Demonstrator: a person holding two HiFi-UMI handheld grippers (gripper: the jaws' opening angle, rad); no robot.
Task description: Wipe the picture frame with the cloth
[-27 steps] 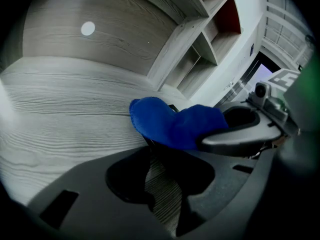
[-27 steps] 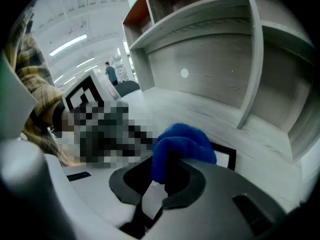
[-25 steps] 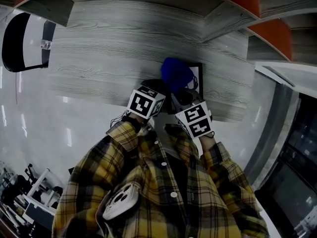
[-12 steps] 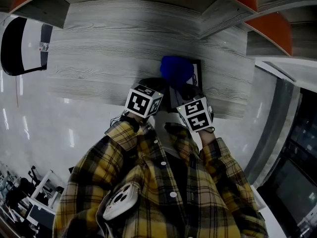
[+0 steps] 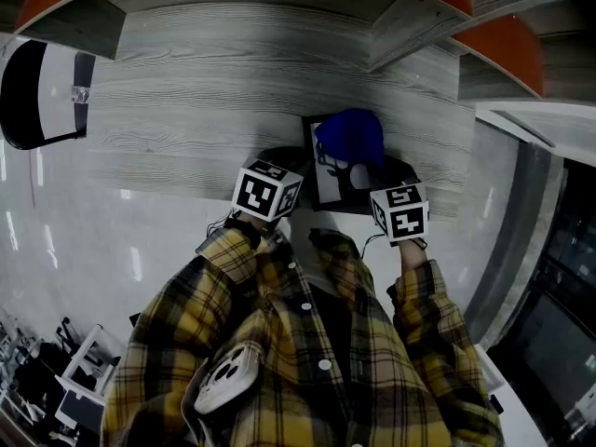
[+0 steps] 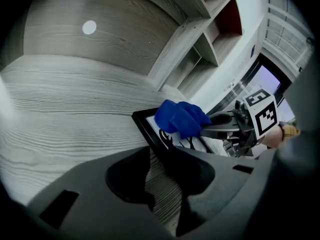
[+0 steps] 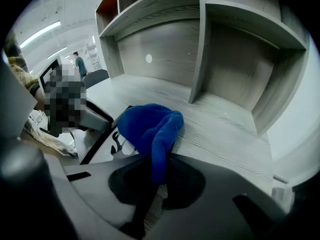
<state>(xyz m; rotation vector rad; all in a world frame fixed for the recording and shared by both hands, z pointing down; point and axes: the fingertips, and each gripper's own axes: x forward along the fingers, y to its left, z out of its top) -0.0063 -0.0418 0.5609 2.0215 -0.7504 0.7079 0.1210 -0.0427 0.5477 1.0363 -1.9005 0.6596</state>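
While the right gripper's jaws squeeze the blue cloth against the picture frame, the left gripper pinches its corner, probably to stop it sliding.

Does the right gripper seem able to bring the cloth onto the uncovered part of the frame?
Probably yes. The right gripper grips the cloth, which rests on the frame; the rest of its face looks bare. The left gripper holds only the frame's edge, off to one side.
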